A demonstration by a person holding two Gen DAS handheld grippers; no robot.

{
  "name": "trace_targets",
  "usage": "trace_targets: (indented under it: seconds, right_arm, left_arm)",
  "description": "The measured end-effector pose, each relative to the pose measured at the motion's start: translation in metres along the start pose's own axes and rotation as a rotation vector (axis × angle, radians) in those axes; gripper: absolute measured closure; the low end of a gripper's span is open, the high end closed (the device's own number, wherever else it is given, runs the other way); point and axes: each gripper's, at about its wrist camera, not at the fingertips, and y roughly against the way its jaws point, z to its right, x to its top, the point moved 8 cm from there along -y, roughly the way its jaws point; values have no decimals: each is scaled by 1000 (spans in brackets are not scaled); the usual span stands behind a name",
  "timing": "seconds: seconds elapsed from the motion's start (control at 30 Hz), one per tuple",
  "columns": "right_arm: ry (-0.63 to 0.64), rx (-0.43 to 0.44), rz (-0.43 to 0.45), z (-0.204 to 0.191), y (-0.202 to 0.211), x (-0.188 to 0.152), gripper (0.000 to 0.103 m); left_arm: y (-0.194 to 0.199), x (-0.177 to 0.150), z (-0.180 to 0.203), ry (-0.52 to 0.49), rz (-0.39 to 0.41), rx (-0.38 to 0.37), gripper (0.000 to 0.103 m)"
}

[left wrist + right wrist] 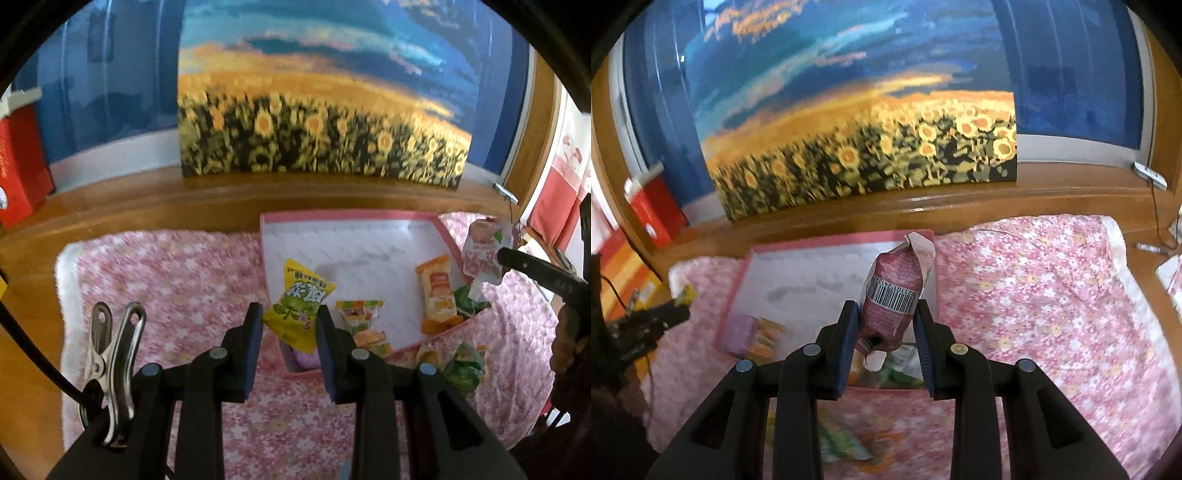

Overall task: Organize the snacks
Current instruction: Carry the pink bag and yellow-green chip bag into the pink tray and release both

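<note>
Setting: home room.
Evidence, far: sunflower painting (325,110) leaning on blue wall (110,92), wooden ledge (147,199).
Evidence, near: pink floral cloth (1034,295).

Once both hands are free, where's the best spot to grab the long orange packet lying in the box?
Pinch the orange packet across its narrow width near the middle, coming from above. It lies flat and lengthwise in the pink box, so its long edges are exposed.

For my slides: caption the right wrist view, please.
Right gripper holds a pink barcoded snack packet above the pink-rimmed tray.
</note>
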Motion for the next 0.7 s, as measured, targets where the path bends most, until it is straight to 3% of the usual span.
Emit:
trace_targets:
  seconds: [0.17, 0.43, 0.6, 0.7]
  right_arm:
    - [-16, 135, -63, 0, -32, 10, 72]
    - [35, 216, -132, 10, -67, 23, 72]
    - [76, 209, -118, 17, -76, 35, 70]
    - [63, 219, -65, 25, -72, 46, 76]
  left_arm:
    - [-30, 13, 1, 8, -46, -28, 73]
    - [-61, 40, 10, -30, -50, -35, 73]
    - [-73, 39, 7, 7, -76, -33, 73]
    - [-75, 38, 6, 2, -83, -23, 73]
